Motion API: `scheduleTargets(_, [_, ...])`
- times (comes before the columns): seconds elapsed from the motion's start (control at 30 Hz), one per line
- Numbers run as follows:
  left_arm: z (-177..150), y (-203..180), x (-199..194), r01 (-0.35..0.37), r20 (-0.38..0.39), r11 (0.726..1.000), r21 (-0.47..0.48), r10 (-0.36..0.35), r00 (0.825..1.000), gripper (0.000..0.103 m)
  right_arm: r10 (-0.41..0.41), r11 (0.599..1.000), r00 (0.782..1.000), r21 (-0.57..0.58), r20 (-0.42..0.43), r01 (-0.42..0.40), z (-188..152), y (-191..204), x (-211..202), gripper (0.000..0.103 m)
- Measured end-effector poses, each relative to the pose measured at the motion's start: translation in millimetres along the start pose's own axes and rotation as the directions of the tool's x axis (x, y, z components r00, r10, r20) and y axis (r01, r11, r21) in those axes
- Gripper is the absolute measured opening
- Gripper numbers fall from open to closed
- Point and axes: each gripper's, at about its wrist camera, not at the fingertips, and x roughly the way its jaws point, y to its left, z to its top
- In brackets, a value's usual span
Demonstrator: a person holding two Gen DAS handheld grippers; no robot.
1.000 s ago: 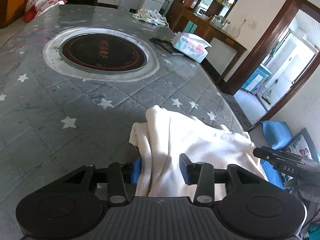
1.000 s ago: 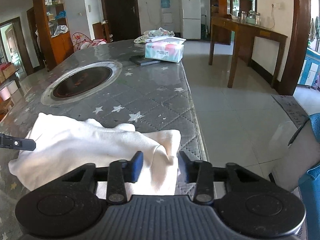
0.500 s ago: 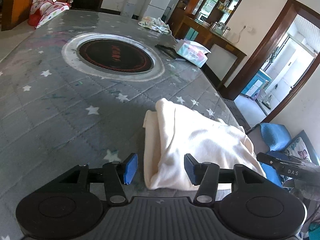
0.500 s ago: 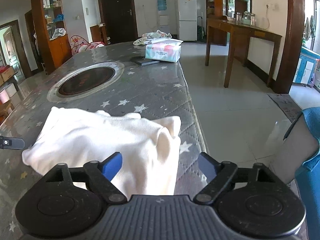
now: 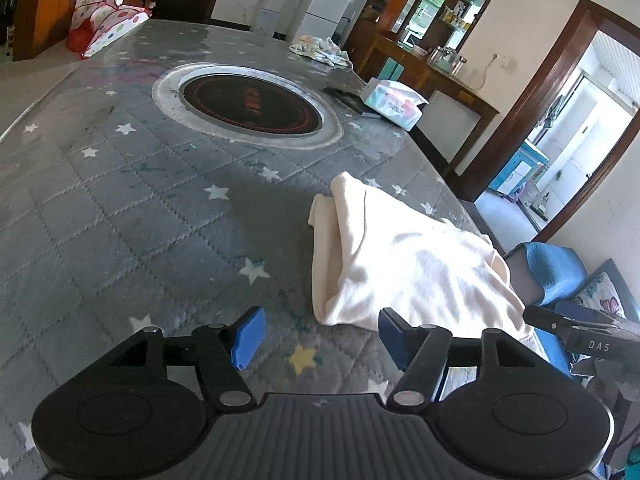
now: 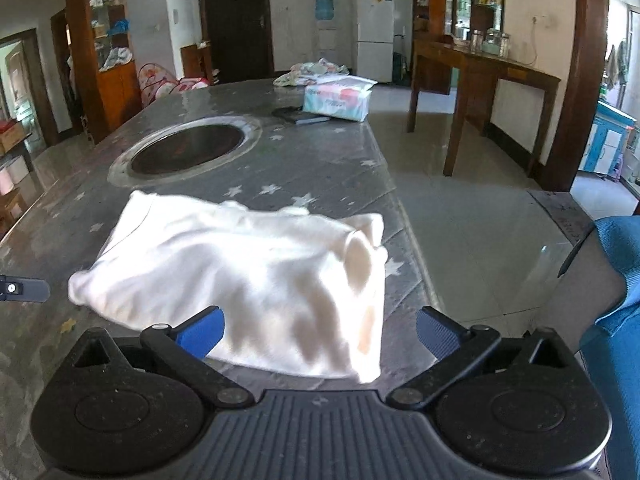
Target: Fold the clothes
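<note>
2 grippers nearest, 1 per hand. Left gripper: fingers partly spread, just been opening, nothing between, clear of the cloth's near edge. Right gripper: fingers spread wide, just been opening, gripping nothing, cloth edge lying loose between. 1 cream cloth, folded, on the table near its right edge. Beyond: 1 round cooktop, then 1 dark book, 1 tissue pack, 1 crumpled rag at the far end.
</note>
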Motion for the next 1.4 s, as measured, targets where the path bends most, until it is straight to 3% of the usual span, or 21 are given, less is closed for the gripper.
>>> scheduleTargets(0.37, [-18, 1, -4, -0.006, -0.023, 1.000, 0.004, 0.006, 1.000, 0.074, 0.070, 0.995, 0.995, -0.060, -0.068, -0.074, -29, 28, -6, 0.103])
scheduleTargets(0.67, [-28, -12, 2, -0.012, -0.069, 1.000, 0.025, 0.014, 0.998, 0.084, 0.088, 0.996, 0.982, -0.020, -0.166, -0.092, -51, 25, 2, 0.103])
scheduleTargets(0.93, [-34, -28, 7, -0.024, -0.092, 0.997, 0.073, 0.030, 0.995, 0.091, 0.045, 0.995, 0.989, -0.080, -0.142, -0.057, -61, 34, 0, 0.103])
scheduleTargets(1.4, [-42, -51, 11, -0.053, -0.090, 0.987, 0.155, 0.068, 0.994, 0.102, 0.028, 0.997, 0.988, -0.067, -0.150, -0.038, -59, 36, 0, 0.103])
